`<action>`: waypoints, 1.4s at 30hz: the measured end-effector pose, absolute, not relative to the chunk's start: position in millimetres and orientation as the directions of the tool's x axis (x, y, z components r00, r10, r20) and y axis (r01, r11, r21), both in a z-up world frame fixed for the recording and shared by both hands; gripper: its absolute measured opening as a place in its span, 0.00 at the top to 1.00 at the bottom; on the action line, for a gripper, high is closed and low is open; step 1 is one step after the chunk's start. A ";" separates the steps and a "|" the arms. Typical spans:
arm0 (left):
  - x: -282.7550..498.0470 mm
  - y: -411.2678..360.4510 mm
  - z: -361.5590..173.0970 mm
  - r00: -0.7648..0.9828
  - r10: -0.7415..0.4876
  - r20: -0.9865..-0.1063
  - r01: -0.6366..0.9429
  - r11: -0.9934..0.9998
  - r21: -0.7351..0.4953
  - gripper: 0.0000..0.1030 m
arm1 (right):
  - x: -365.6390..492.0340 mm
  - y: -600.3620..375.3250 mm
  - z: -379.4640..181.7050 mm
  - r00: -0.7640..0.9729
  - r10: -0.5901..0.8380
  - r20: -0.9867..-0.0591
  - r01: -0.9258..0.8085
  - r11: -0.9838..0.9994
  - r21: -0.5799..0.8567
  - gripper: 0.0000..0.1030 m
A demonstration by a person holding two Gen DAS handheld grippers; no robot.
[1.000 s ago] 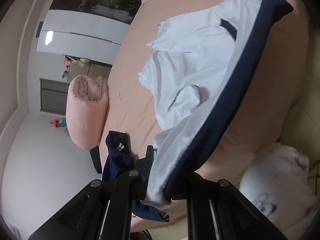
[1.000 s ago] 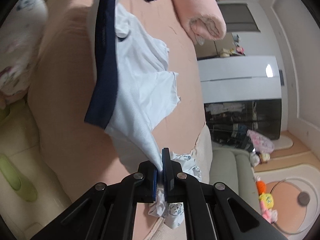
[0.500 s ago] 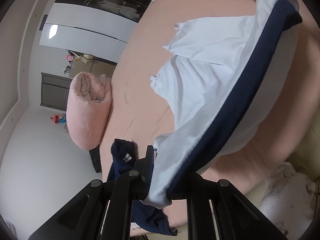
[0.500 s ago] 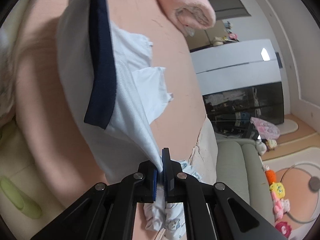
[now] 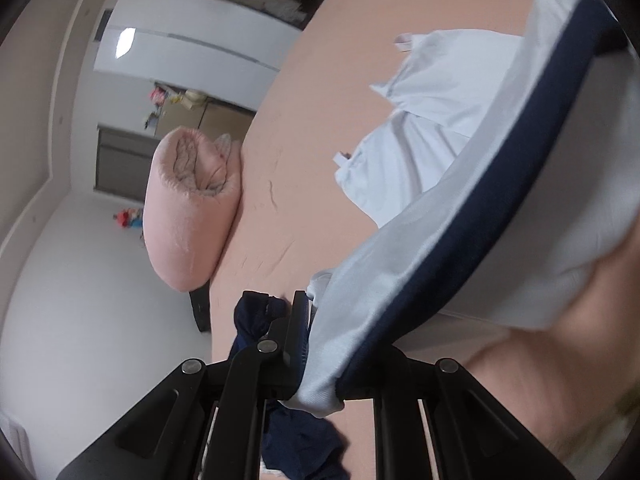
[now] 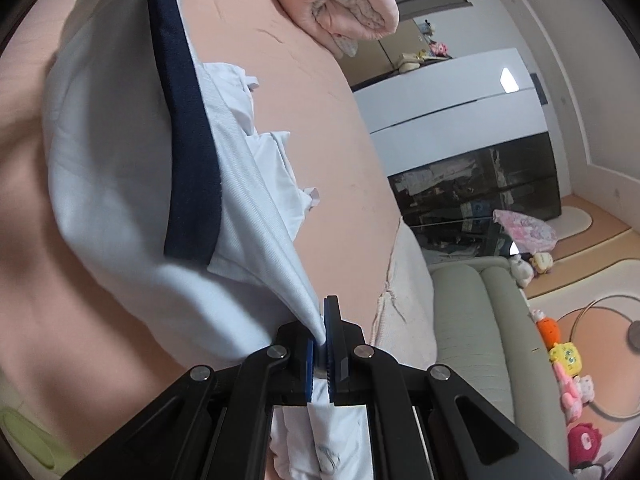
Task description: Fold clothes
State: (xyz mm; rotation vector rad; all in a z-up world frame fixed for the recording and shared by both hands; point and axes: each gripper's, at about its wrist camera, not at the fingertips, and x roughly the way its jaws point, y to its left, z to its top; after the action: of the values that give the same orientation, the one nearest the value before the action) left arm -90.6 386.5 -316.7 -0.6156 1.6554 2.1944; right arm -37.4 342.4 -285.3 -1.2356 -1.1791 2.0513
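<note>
The white garment [image 5: 452, 264] with a navy band [image 5: 516, 184] along its edge hangs lifted above the pink bed [image 5: 320, 120], stretched between the two tongs, while its far part lies spread flat on the sheet. In the right wrist view the same white garment [image 6: 120, 184] sags in a loose belly below the navy band [image 6: 188, 136], and its far sleeves lie on the pink bed [image 6: 332, 128].

The left gripper [image 5: 320, 340] is clamped on a corner of the garment where the white cloth and the navy band meet; a small tuft of cloth sticks out behind the jaws. The right gripper [image 6: 322, 344] is pinched tight on another white corner, its blue pads [image 6: 329, 340] pressing the fabric, with the tail of cloth hanging down behind.

A dark navy piece of clothing [image 5: 256, 316] lies crumpled on the bed just beyond the left gripper. A rolled pink quilt [image 5: 188, 208] sits at the far edge of the bed. Past the bed stand a white cabinet [image 6: 452, 92], a pale green sofa [image 6: 472, 320] and soft toys [image 6: 564, 356] on the floor
</note>
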 end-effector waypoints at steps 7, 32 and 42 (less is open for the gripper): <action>-115.0 401.2 -323.3 -0.837 -0.010 -0.547 -0.515 -0.322 0.795 0.89 | -59.4 359.5 -285.4 -0.479 0.746 -0.463 0.005 -0.525 -0.851 0.96; -214.1 444.9 -356.0 -0.779 -0.030 -0.626 -0.559 -0.419 0.715 0.89 | -139.9 419.5 -305.7 -0.407 0.727 -0.552 -0.002 -0.605 -0.796 0.96; -231.6 451.4 -365.9 -0.711 -0.009 -0.703 -0.632 -0.429 0.645 0.89 | -160.3 429.4 -326.9 -0.352 0.717 -0.602 0.026 -0.635 -0.772 0.96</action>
State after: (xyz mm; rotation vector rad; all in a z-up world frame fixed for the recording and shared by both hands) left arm -231.6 451.4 -365.9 -0.9044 1.3860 2.1839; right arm -160.3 429.4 -326.9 -1.4259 -0.9824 2.0325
